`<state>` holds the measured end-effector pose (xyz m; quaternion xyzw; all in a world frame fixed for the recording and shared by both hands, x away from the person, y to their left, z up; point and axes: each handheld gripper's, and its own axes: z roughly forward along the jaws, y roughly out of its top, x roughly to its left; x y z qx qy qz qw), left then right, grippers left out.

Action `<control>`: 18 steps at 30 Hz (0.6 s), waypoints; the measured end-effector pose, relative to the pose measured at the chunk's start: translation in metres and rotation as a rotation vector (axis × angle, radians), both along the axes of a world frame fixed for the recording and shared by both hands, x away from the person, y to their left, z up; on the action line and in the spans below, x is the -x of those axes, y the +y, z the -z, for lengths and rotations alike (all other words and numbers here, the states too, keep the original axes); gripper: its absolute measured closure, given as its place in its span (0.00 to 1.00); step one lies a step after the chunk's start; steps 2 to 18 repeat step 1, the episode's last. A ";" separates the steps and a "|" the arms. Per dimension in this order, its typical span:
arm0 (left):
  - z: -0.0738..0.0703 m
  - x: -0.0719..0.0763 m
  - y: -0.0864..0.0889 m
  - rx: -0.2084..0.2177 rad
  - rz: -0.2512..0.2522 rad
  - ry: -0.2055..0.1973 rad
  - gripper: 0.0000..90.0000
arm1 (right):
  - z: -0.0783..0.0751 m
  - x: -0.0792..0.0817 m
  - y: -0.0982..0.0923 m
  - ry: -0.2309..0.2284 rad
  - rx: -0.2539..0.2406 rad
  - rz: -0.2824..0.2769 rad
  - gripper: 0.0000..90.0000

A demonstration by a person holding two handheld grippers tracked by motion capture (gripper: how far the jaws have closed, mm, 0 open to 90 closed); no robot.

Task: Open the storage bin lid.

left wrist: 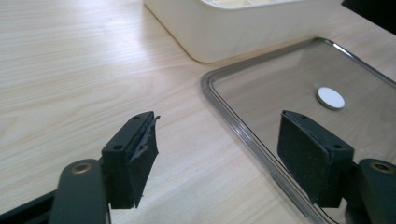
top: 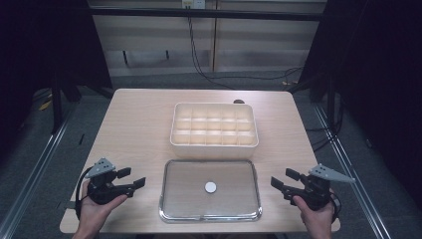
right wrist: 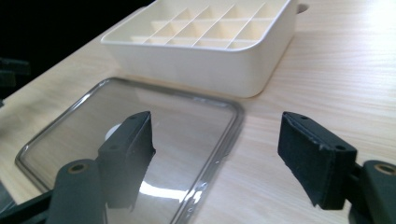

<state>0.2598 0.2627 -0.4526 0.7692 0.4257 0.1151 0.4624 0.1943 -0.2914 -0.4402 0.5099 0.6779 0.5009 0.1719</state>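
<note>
A clear rectangular lid (top: 186,196) with a white round knob (top: 210,187) lies flat at the table's front centre. Right behind it stands a cream box (top: 214,150) divided into several empty compartments. My left gripper (top: 133,178) hovers just left of the lid, open and empty, held by a hand. In the left gripper view the left gripper (left wrist: 219,140) frames the lid's rim (left wrist: 233,126), with the knob (left wrist: 330,98) beyond. My right gripper (top: 282,178) is open to the right of the lid. The right gripper (right wrist: 215,140) looks over the lid (right wrist: 187,126) toward the box (right wrist: 196,60).
The light wooden table (top: 139,124) has bare surface on both sides of the box and lid. Dark floor, metal rails and a cable (top: 199,59) lie beyond the table's far edge. Something small and dark (top: 239,101) peeks out behind the box.
</note>
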 end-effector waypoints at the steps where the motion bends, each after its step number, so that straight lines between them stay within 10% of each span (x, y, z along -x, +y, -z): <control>1: 0.000 -0.001 0.001 -0.003 -0.003 -0.001 0.31 | 0.000 0.000 -0.003 -0.003 0.001 0.013 0.27; 18: 0.000 -0.001 0.001 -0.003 -0.003 -0.001 0.31 | 0.000 0.000 -0.003 -0.003 0.001 0.013 0.27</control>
